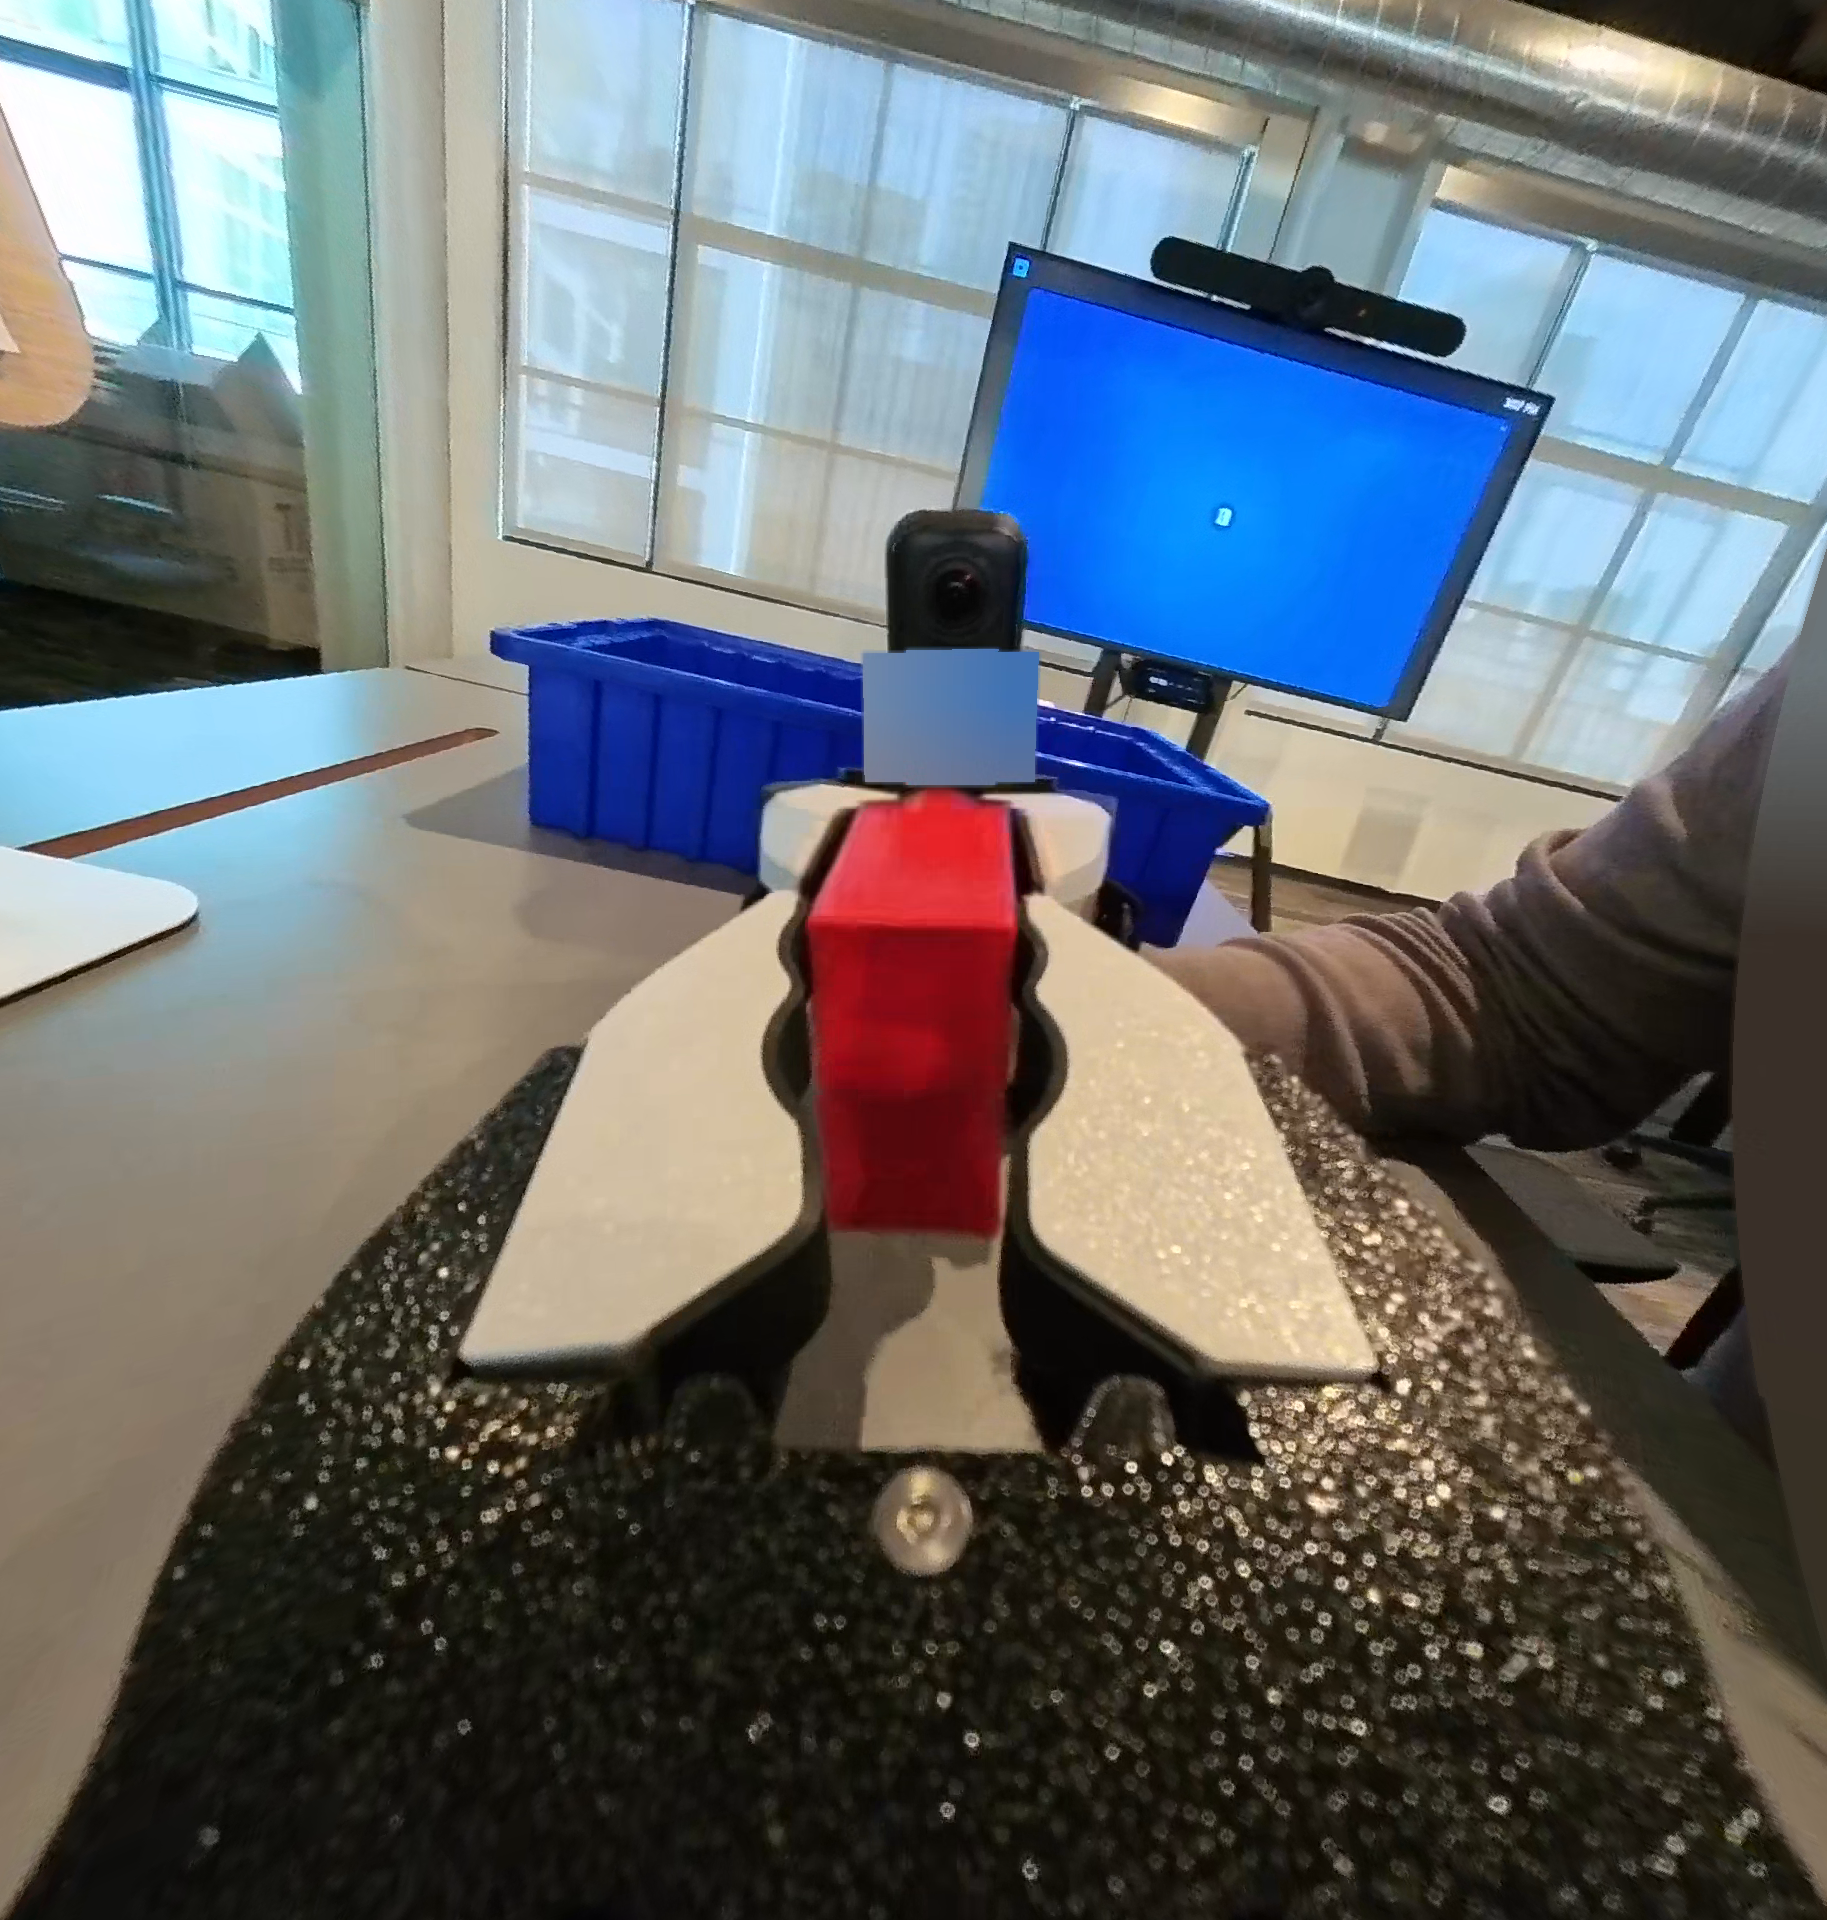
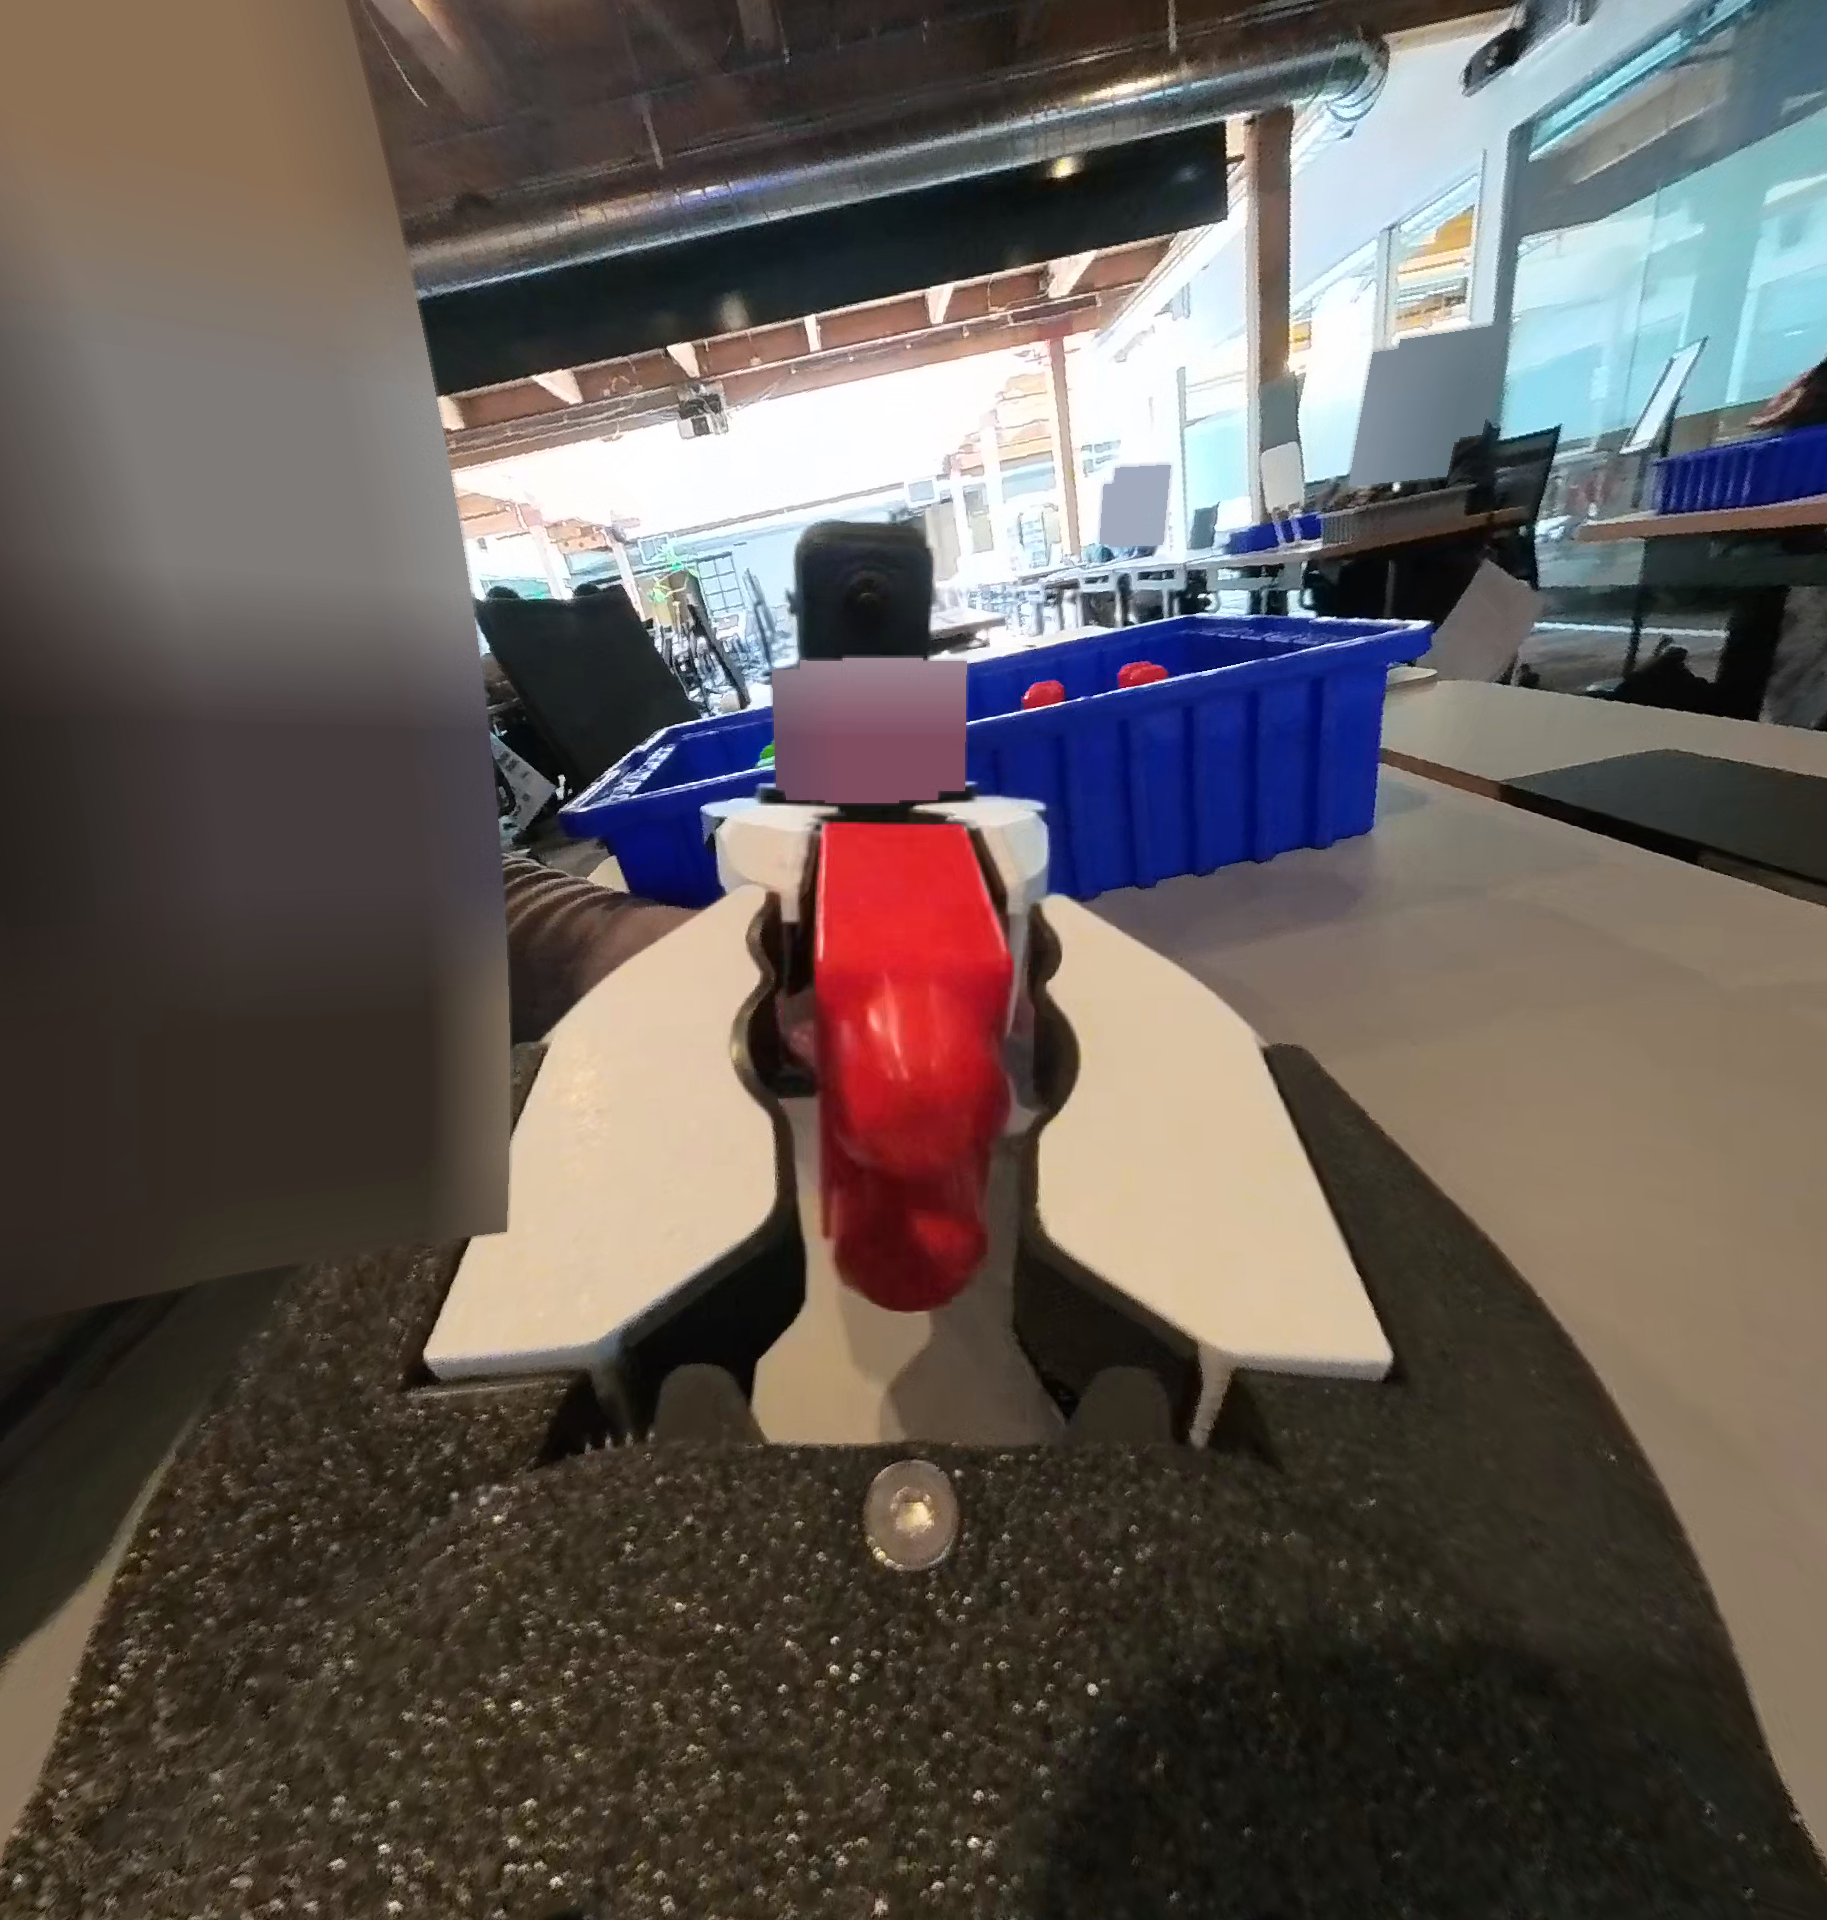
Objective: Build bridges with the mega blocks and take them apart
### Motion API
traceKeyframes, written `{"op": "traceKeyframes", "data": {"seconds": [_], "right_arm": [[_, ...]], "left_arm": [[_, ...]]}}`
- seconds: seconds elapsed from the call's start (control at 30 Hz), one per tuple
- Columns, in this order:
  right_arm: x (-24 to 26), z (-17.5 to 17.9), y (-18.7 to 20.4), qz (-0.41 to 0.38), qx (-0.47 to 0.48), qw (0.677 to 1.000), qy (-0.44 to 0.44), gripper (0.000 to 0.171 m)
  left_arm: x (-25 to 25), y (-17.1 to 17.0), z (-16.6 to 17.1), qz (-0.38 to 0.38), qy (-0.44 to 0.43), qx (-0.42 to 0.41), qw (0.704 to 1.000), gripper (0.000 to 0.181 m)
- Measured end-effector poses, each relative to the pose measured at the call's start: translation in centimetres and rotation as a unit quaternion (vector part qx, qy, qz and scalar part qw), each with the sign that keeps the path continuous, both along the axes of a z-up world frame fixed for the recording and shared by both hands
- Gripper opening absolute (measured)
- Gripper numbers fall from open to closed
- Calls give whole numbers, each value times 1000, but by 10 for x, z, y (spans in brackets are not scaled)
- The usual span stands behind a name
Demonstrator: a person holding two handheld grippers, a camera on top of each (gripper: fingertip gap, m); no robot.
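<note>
A red mega block piece (image 1: 909,1039) is held level above the grey table (image 1: 317,987), clamped from both ends. My left gripper (image 1: 909,935) is shut on its near end. My right gripper (image 1: 930,847) faces it from the far side, shut on the other end. In the right wrist view the red piece (image 2: 904,1039) points its round studs toward the camera. There my right gripper (image 2: 904,925) is shut on it, and my left gripper (image 2: 878,831) grips the far end.
A blue bin (image 1: 680,727) stands on the table behind the grippers. In the right wrist view the bin (image 2: 1200,769) holds red blocks (image 2: 1137,675) and a green one (image 2: 769,753). A white pad (image 1: 57,925) lies left. A person's sleeve (image 1: 1460,997) reaches in from the right. A monitor (image 1: 1241,488) stands beyond the table. Both grippers' tips are close together, under 4 cm apart.
</note>
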State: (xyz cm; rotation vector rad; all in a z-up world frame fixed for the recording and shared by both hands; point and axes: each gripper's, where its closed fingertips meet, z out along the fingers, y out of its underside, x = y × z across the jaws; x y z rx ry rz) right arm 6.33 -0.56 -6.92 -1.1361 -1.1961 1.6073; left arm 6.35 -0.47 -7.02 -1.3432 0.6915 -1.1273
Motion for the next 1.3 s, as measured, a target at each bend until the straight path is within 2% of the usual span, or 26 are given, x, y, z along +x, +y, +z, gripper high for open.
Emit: {"op": "traceKeyframes", "data": {"seconds": [0.17, 0.37, 0.53, 0.83, 1.03, 1.3], "right_arm": [[3, 3, 9, -15, -16, 1000, 11, 47], [2, -13, 9, -15, 10, 999, -38, 62], [2, -18, 3, 4, 16, 998, -59, 62], [-5, -27, 1, 24, -16, 995, -100, 54], [-9, -34, -6, 41, -15, 990, -130, 36], [-8, -31, -4, 20, 1, 993, -116, 35]], "left_arm": [[0, 1, 0, 10, 5, 3, 1000, 36], [-4, 4, 1, 15, -10, -7, 1000, 36], [-7, 5, 3, 9, -26, -16, 999, 35], [-6, 1, 4, -1, -27, -6, 1000, 35], [-8, 3, 5, 4, -34, -9, 999, 36], [-8, 2, 5, 4, -35, -8, 999, 36]]}}
